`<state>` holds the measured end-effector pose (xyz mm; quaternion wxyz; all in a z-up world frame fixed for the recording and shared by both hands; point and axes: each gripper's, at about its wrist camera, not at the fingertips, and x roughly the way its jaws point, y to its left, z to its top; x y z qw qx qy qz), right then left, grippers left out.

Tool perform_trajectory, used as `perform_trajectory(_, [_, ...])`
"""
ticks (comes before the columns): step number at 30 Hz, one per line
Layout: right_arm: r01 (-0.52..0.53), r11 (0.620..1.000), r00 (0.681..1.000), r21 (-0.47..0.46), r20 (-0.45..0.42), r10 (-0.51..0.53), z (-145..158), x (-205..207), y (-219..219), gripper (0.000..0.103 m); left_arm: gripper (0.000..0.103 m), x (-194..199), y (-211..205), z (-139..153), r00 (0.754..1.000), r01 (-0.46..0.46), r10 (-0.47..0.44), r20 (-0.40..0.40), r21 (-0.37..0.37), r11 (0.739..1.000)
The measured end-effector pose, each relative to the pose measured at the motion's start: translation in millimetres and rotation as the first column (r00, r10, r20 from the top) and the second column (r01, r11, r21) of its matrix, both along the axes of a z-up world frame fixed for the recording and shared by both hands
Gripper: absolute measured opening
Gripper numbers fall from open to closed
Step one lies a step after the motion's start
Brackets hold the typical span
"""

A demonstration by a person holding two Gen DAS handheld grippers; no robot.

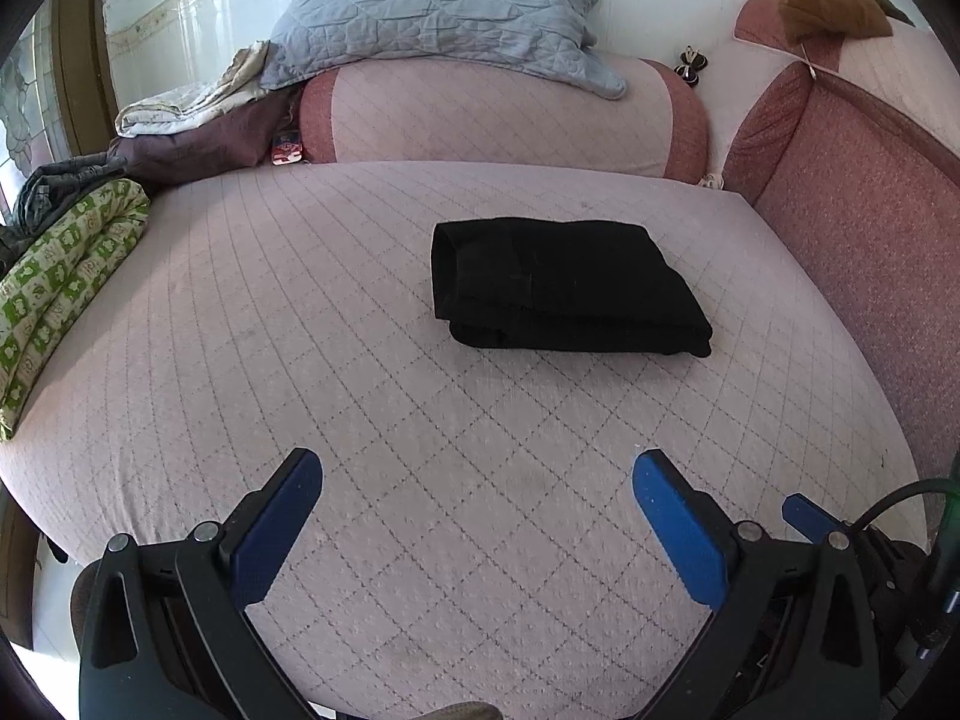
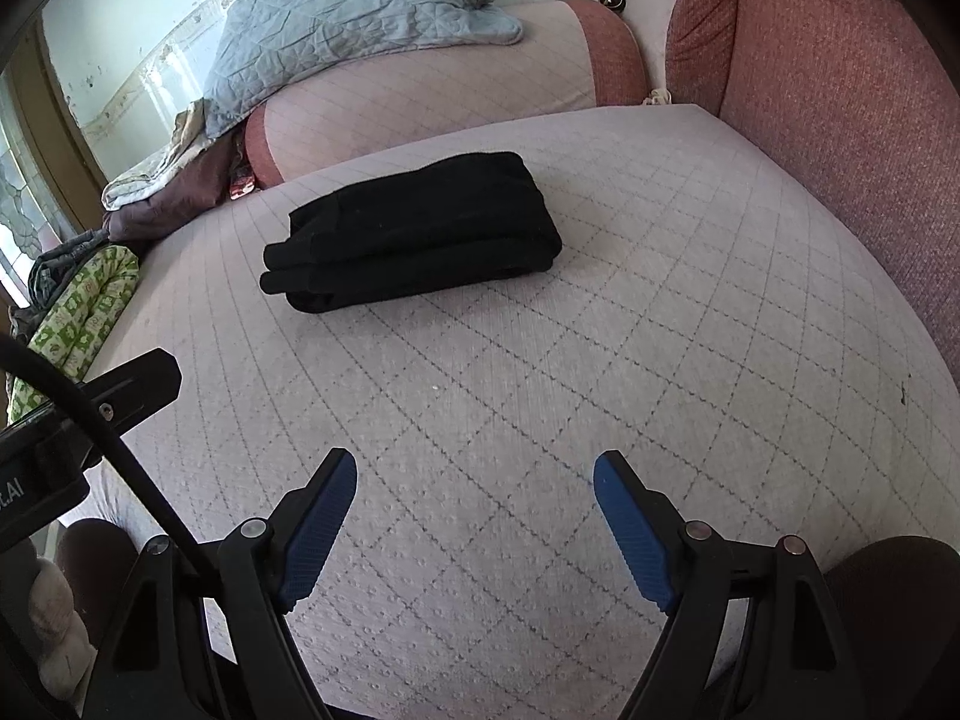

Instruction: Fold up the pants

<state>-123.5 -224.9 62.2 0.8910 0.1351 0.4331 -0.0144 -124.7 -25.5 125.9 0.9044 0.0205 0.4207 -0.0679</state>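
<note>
Black pants [image 1: 564,285] lie folded into a compact rectangle on the pink quilted seat [image 1: 300,330] of a sofa. In the right wrist view the same pants [image 2: 414,234] sit toward the upper left. My left gripper [image 1: 477,468] hovers open over bare quilt, well short of the pants, nothing between its blue pads. My right gripper [image 2: 474,468] is open too, also above bare quilt and apart from the pants. A blue fingertip of the right gripper [image 1: 807,519] shows at the lower right of the left wrist view. The left gripper's black body [image 2: 120,387] shows at the left edge of the right wrist view.
A grey-blue quilted blanket [image 1: 432,6] lies over the sofa's end bolster [image 1: 498,114]. Red backrest cushions [image 1: 864,228] run along the right. A green patterned cloth roll [image 1: 66,276] and a pile of clothes [image 1: 198,120] sit at the left. A brown cloth [image 1: 834,6] rests on the backrest top.
</note>
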Motion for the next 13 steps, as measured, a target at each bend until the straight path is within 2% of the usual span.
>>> perform_trajectory(8, [-0.016, 1.0, 1.0, -0.008, -0.027, 0.015, -9, 4, 3, 0.086, 0.103, 4, 1, -10, 1.0, 0.001, -0.001, -0.025, -0.001, 1.0])
perform_trajectory(13, [-0.046, 0.999, 0.998, -0.028, -0.042, 0.045, -13, 14, 11, 0.086, 0.103, 11, 7, -23, 0.997, -0.011, 0.009, -0.082, -0.028, 1.0])
